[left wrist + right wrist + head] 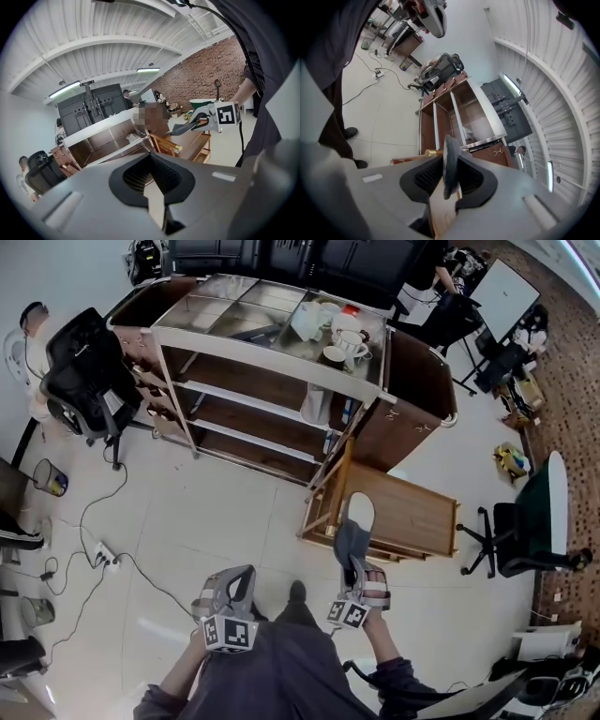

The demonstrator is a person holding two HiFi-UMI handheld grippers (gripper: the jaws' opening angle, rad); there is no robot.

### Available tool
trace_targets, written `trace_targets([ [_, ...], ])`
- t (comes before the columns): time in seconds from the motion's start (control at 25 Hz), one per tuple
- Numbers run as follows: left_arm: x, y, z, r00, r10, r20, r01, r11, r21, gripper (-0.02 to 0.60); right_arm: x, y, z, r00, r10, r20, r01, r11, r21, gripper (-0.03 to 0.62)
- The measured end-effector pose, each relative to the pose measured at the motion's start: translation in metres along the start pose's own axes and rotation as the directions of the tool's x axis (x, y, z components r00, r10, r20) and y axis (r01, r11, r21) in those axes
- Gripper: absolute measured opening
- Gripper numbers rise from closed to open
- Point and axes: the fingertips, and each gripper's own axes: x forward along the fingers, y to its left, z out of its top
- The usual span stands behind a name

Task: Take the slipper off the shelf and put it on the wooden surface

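Observation:
A dark grey slipper is clamped by my right gripper, which is shut on it and holds it over the near-left corner of the low wooden surface. In the right gripper view the slipper stands edge-on between the pads, with wood below. A white oval lies just beyond the slipper; I cannot tell whether it belongs to it. My left gripper hangs lower left over the floor, narrowly open and empty. From the left gripper view the held slipper shows above the wooden surface.
The tall shelf unit stands behind the wooden surface, with cups and jugs on its metal top. A black office chair sits at the left and another at the right. A cable and power strip lie on the floor.

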Motion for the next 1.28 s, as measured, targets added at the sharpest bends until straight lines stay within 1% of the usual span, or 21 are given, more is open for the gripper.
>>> trace_targets([
  [0.16,0.012,-0.037,0.013,0.999,-0.027,-0.025,0.027,0.999,0.027,0.017,0.01,0.019,-0.043,0.998,0.061,-0.01,-0.061,0.998,0.003,0.086],
  [0.32,0.036,-0.068,0.035,0.998,-0.017,-0.068,0.02,0.999,0.042,0.017,0.035,0.033,-0.092,0.992,0.129,0.0,-0.129,0.992,0.006,0.086],
  [0.44,0.055,-0.086,0.056,0.994,0.017,-0.112,-0.012,0.999,0.042,0.017,0.062,0.04,-0.121,0.982,0.185,0.032,-0.185,0.983,0.002,0.086],
  [0.56,0.065,-0.101,0.08,0.986,0.063,-0.154,-0.061,0.998,0.018,0.017,0.091,0.048,-0.145,0.969,0.24,0.062,-0.239,0.971,-0.018,0.086],
  [0.76,0.087,-0.128,0.107,0.972,0.128,-0.198,-0.131,0.991,-0.003,0.017,0.154,0.044,-0.186,0.958,0.275,0.083,-0.271,0.961,-0.057,0.094],
  [0.84,0.091,-0.137,0.113,0.966,0.146,-0.215,-0.15,0.989,0.0,0.017,0.179,0.052,-0.199,0.944,0.319,0.086,-0.315,0.948,-0.056,0.104],
  [0.96,0.088,-0.144,0.112,0.954,0.171,-0.245,-0.175,0.984,0.003,0.017,0.198,0.065,-0.213,0.9,0.432,0.058,-0.432,0.902,-0.017,0.137],
  [1.0,0.085,-0.145,0.111,0.951,0.177,-0.254,-0.183,0.983,0.0,0.017,0.198,0.067,-0.214,0.888,0.457,0.054,-0.458,0.889,-0.005,0.146],
  [1.08,0.079,-0.147,0.109,0.945,0.187,-0.267,-0.197,0.98,-0.009,0.017,0.192,0.07,-0.212,0.872,0.486,0.054,-0.488,0.872,0.028,0.162],
  [1.16,0.074,-0.15,0.106,0.944,0.193,-0.267,-0.203,0.979,-0.011,0.017,0.184,0.072,-0.209,0.861,0.505,0.054,-0.508,0.858,0.081,0.2],
  [1.28,0.071,-0.158,0.108,0.951,0.191,-0.242,-0.199,0.98,-0.007,0.017,0.164,0.071,-0.207,0.859,0.509,0.053,-0.511,0.851,0.125,0.267],
])
